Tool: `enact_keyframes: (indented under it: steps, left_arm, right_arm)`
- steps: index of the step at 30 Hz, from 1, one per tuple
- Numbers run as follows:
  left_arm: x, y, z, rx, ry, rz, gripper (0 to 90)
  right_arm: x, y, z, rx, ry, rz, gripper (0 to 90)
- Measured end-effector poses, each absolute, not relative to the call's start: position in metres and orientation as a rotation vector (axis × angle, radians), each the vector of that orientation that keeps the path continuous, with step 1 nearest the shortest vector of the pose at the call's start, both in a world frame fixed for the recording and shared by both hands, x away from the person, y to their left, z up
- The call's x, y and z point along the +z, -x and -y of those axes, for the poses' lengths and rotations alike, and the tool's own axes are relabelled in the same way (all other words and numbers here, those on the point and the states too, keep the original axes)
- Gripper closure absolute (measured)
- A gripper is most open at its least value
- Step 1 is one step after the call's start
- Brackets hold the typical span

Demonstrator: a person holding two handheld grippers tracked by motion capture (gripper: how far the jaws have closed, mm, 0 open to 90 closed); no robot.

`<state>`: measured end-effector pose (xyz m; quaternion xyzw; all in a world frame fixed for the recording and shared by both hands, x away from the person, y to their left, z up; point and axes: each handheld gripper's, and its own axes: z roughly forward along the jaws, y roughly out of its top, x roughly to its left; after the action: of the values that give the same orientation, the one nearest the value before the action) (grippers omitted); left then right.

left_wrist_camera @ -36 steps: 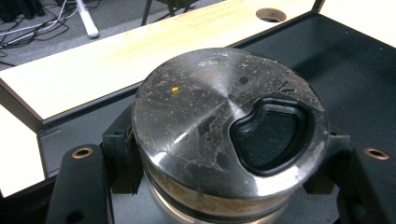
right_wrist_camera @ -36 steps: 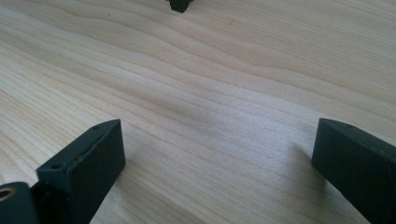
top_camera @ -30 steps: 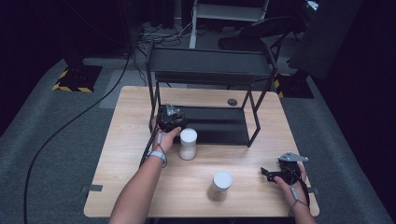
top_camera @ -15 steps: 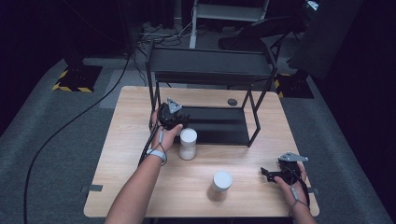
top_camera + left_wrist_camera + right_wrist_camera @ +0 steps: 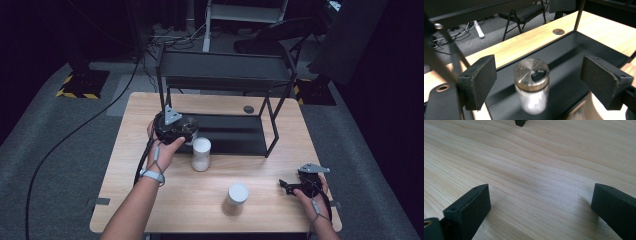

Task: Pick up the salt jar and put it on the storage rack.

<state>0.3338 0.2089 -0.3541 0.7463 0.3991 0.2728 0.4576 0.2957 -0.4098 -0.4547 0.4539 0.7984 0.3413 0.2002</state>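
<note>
From above, the left claw [image 5: 189, 131] covers the jar beneath it, so whether that jar rests on the shelf can't be told. In the left gripper view the jar [image 5: 531, 85] between the parted pads is blurred, its base and contents unclear, and a pale round thing [image 5: 587, 110] right of it is cut off by the bottom edge

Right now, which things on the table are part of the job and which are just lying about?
In the job:
- metal-lidded jar on the rack's lower shelf
- left tool, open above it
- two white-lidded jars

Lying about:
- right tool, open, idle
- table's cable hole
</note>
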Motion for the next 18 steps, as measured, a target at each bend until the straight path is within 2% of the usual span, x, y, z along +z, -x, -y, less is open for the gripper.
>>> enact_keyframes:
  steps: [18]
  left_arm:
    - [-0.352, -0.277, -0.265, 0.673, -1.821, -0.996, 10.6]
  right_arm:
    - [-0.454, -0.299, 0.410, 0.954, -1.266, -2.235, 2.3]
